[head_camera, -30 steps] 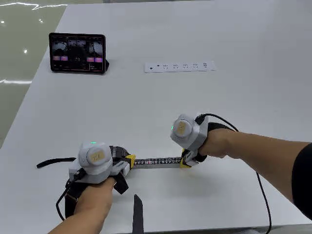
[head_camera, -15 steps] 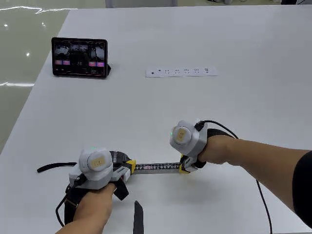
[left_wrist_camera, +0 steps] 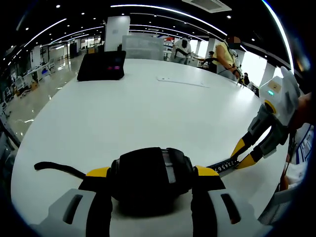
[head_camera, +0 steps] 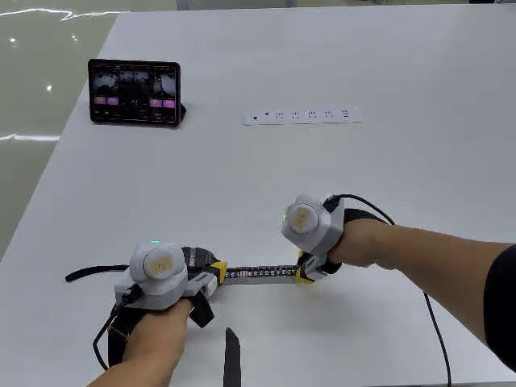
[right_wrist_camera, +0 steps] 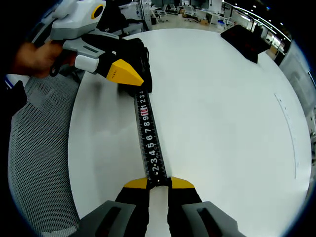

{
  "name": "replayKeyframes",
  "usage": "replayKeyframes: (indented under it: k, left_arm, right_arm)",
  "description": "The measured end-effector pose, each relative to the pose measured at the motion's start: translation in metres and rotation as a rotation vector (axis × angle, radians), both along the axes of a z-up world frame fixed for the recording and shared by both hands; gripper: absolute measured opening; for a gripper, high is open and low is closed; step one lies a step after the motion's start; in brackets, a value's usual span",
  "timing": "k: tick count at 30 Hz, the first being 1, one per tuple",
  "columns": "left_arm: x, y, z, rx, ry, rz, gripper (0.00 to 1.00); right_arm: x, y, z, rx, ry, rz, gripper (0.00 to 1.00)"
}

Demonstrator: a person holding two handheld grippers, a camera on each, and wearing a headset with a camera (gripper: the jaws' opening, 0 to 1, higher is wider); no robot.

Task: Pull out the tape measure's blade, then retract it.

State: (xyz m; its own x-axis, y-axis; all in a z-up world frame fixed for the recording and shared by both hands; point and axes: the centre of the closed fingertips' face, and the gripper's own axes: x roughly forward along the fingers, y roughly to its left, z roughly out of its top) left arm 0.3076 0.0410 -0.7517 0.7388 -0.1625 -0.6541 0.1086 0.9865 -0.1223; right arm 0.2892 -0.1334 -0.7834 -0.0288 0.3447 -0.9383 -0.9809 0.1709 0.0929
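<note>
Item under inspection: the tape measure case (left_wrist_camera: pixel 148 175), black, lies on the white table (head_camera: pixel 322 185) at about 7 o'clock in the head view, near the front edge.

Left gripper (head_camera: pixel 208 278): its jaws are closed on the case, one yellow tip against each side, as the left gripper view confirms.

Blade (right_wrist_camera: pixel 148 136): it is partly drawn out and leaves the case toward 3 o'clock in the head view. Whether it rests on the table or sits just above it cannot be told. Printed numerals read along it in the right gripper view.

Right gripper (right_wrist_camera: pixel 159 183): its jaws are closed on the blade's free end, with a yellow tip on each side of it. The two grippers stand apart, with the exposed blade between them.

A black wrist strap (head_camera: pixel 90 272) trails from the case toward 9 o'clock on the table.

Other items: a tablet (head_camera: pixel 135 81) with a lit screen is propped at 10 o'clock. A white power strip (head_camera: pixel 300 116) lies at 12 o'clock, well apart from the work.
</note>
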Motion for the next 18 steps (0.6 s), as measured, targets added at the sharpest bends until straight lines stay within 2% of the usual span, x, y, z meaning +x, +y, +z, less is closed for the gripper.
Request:
replayKeyframes:
  k: [18]
  left_arm:
    - [0.0006,-0.0007,-0.0007,0.004,0.007,-0.025,0.6]
  right_arm:
    - [0.0003,0.0096,0.0004,0.006,0.003,0.015,0.09]
